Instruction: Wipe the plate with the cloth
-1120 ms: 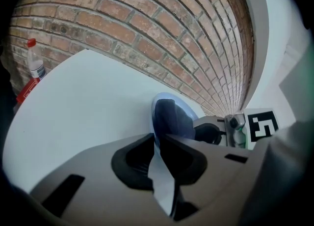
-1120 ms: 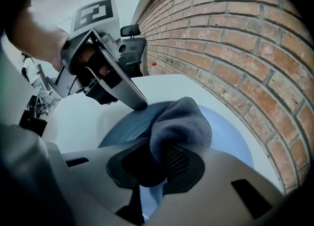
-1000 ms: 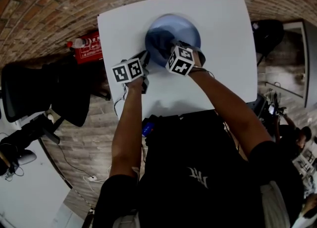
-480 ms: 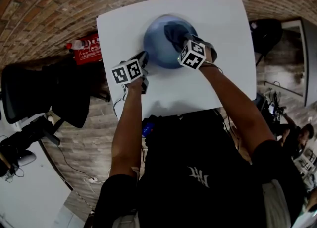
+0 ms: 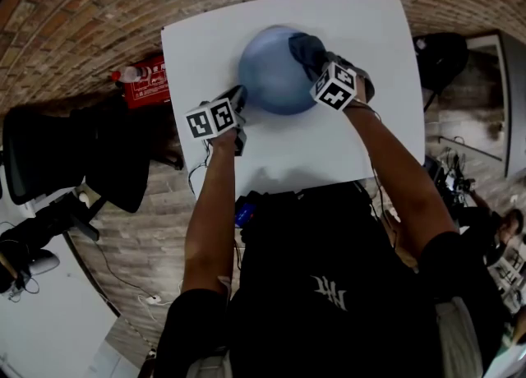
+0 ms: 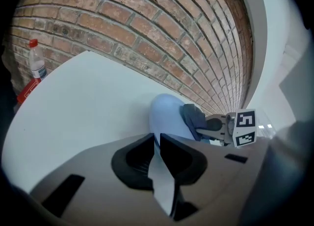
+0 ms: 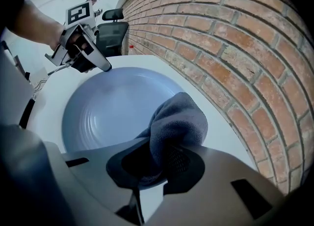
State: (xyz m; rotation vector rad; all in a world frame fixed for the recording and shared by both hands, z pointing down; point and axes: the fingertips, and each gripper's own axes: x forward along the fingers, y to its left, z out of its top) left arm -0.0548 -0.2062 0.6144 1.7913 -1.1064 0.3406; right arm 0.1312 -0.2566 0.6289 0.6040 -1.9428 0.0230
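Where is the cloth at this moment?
In the right gripper view, the cloth sits clamped in the right gripper, over the plate's right rim, on the side toward the brick wall.

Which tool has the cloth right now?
The right tool: its jaws are shut on the dark grey cloth over the round blue plate. The left tool only pinches the plate's rim.

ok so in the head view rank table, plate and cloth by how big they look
Largest to smallest:
1. table
2. plate
3. cloth
The sizes differ clearly, so no ties.
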